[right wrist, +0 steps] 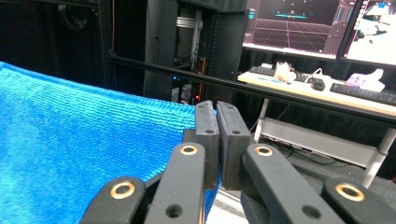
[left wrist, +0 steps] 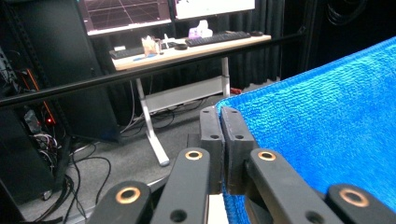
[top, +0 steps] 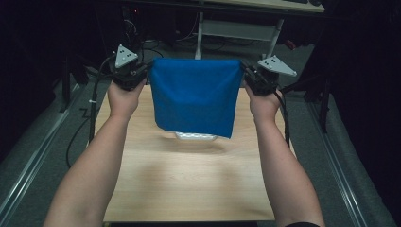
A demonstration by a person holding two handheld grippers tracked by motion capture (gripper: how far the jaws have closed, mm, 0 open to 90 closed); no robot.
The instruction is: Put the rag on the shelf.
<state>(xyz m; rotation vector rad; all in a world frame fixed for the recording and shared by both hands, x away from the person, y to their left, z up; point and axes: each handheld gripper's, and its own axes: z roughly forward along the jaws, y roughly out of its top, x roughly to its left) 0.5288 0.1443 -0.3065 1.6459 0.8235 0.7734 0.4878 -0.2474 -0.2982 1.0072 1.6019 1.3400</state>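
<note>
Blue cloth (top: pixel 195 97) hangs stretched above the desk (top: pixel 189 184), btw both grippers. Left gripper (top: pixel 142 71) jaws pinch its top left corner; right gripper (top: pixel 248 73) jaws pinch the top right corner.

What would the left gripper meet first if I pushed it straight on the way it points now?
Probably the black horizontal bar ahead of the left gripper, whose jaws are shut on the blue cloth; the desk stands behind it. Depth is unclear.
</note>
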